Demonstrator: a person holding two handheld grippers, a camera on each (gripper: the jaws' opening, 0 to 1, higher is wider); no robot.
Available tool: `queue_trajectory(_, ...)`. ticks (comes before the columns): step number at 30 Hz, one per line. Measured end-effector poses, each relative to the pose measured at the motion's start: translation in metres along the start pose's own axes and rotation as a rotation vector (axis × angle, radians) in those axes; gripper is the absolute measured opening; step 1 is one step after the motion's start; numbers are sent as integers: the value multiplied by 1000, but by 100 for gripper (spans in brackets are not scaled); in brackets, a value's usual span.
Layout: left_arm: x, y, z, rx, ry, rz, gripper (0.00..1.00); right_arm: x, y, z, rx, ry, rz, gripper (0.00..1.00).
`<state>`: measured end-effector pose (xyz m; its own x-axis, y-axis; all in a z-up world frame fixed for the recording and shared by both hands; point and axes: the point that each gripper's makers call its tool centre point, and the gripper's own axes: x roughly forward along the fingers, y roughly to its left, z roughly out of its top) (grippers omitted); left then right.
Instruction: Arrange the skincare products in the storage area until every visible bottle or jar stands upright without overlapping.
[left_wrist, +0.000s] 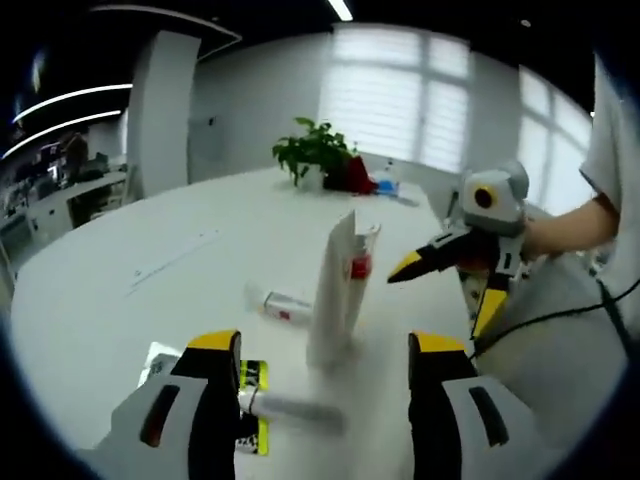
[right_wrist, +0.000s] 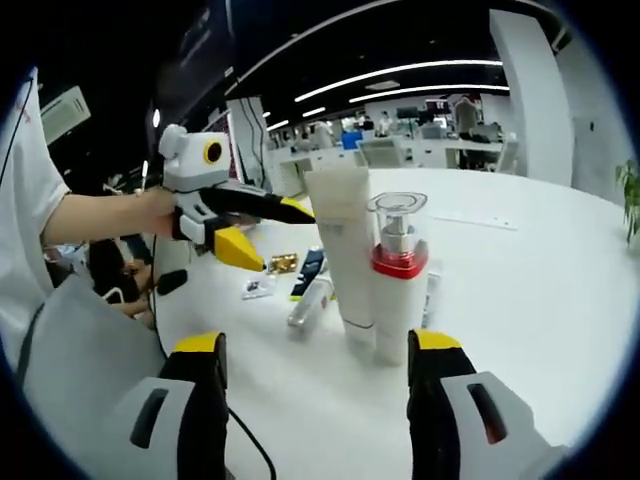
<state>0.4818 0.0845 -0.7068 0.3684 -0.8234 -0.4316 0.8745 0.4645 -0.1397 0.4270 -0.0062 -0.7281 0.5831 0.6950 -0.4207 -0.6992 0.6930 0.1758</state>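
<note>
A tall white tube (left_wrist: 333, 290) stands upright on the white table (left_wrist: 150, 300), touching a pump bottle (left_wrist: 361, 262) with a red collar. In the right gripper view the same tube (right_wrist: 345, 250) and clear-capped pump bottle (right_wrist: 398, 275) stand just ahead of my open right gripper (right_wrist: 318, 345). A small white bottle (left_wrist: 281, 305) lies on its side left of the tube. A grey tube (left_wrist: 293, 410) lies flat beside yellow-black sachets (left_wrist: 255, 385). My left gripper (left_wrist: 325, 345) is open and empty, short of the upright pair. The right gripper (left_wrist: 437, 300) stands open to their right.
A potted plant (left_wrist: 315, 150), a red object (left_wrist: 355, 176) and a small bottle (left_wrist: 388, 181) sit at the table's far edge. The left gripper (right_wrist: 280, 238), open, is held by a person's hand (right_wrist: 155, 212). Sachets (right_wrist: 308, 270) and the lying tube (right_wrist: 311, 300) lie beneath it.
</note>
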Motion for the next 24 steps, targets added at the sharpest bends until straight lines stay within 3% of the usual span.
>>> queue_trajectory(4,-14,-5,-6,-25,0,30,64,-1,7,2,-5,1,4,76)
queue_trajectory(10,-37,-5,-14,-110,-30,110,78,-1,19,1,-20,21,14,83)
queue_trajectory(17,-67,-13,-30,-189,-42,194,85,-4,25,0,-15,22,8,86)
queue_trajectory(24,-95,-17,-42,-222,-38,271,91,-8,32,-5,-16,33,12,89)
